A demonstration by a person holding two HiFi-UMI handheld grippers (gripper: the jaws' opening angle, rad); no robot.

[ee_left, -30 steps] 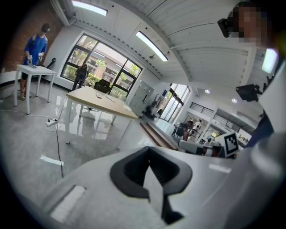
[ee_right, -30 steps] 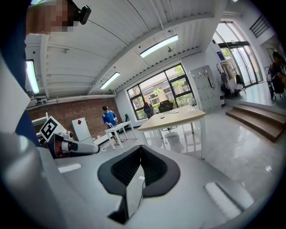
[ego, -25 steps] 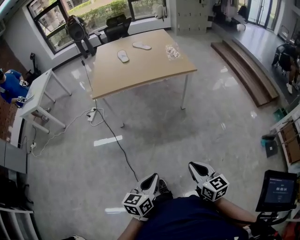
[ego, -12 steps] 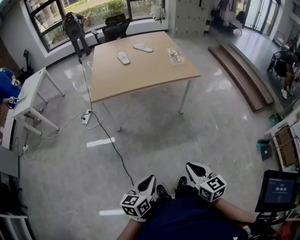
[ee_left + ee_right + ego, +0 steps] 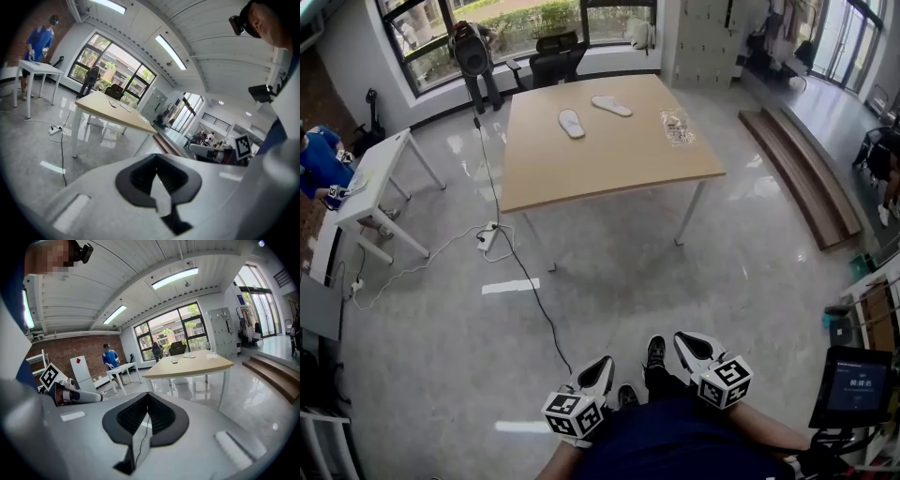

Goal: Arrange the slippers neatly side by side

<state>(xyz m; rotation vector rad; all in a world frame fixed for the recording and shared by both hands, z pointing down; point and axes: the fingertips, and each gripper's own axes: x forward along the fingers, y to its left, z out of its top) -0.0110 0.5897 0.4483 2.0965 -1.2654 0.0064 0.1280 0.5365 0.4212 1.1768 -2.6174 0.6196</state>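
Observation:
Two white slippers lie apart on the far half of a wooden table [image 5: 609, 159]: one slipper [image 5: 571, 123] nearer the middle, the other slipper [image 5: 611, 106] behind it, angled differently. Both also show small in the right gripper view, as the near slipper [image 5: 174, 361] and the far slipper [image 5: 189, 355]. My left gripper [image 5: 601, 363] and right gripper [image 5: 685, 339] are held close to my body, several steps short of the table. Both are shut with nothing between the jaws, as the left gripper [image 5: 157, 177] and the right gripper [image 5: 146, 417] show in their own views.
A clear plastic bag [image 5: 677, 127] lies on the table's right part. A black cable [image 5: 525, 281] and power strip [image 5: 487, 239] cross the floor on the left. There are a white side table [image 5: 380, 178], a person in blue [image 5: 319, 164], wooden steps [image 5: 806, 159], a monitor [image 5: 853, 384].
The table and slippers have shifted right and lower in the head view, and look a little nearer. A shoe has stepped forward between the grippers. Both grippers stay shut.

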